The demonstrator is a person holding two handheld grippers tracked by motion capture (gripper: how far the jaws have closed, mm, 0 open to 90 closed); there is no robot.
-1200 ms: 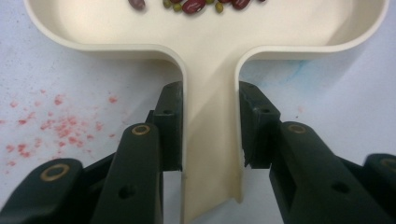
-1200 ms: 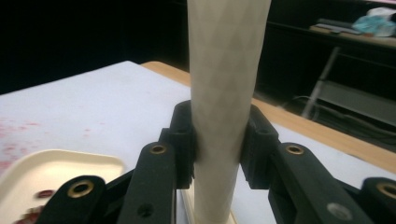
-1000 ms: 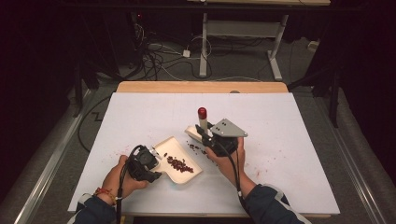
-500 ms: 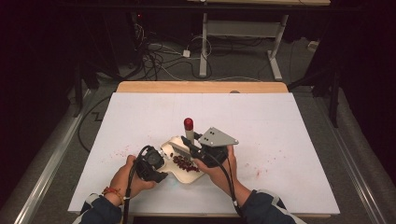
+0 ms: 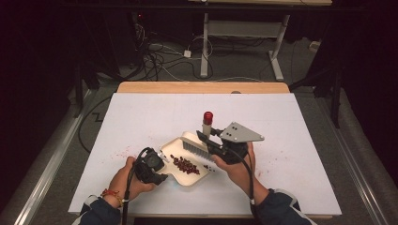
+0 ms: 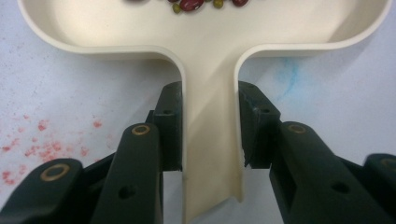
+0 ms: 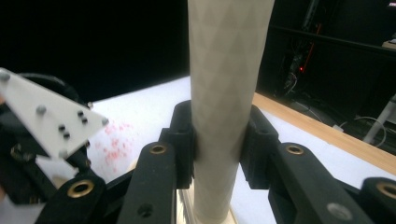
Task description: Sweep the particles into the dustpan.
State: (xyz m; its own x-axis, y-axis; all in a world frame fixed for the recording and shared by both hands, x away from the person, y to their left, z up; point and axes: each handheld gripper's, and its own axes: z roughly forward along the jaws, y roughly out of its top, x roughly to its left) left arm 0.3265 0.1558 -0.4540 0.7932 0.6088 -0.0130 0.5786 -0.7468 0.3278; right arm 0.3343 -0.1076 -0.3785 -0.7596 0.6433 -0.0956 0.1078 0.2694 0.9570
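A cream dustpan lies flat on the white table top, with red beans piled inside it. My left gripper is shut on the dustpan's handle, its pads pressed on both sides. Some beans lie at the near end of the pan. My right gripper is shut on the cream handle of a brush, which stands nearly upright with a red cap on top. The brush's bristles rest at the pan's far right rim.
Red stains mark the white sheet left of the pan, and small specks lie to the right of my right hand. A wooden strip runs along the table's far edge. Cables and desk legs are on the floor beyond.
The brush swung left over the pan half a second ago and has since come back right to the pan's far rim. The left gripper and pan shifted slightly right.
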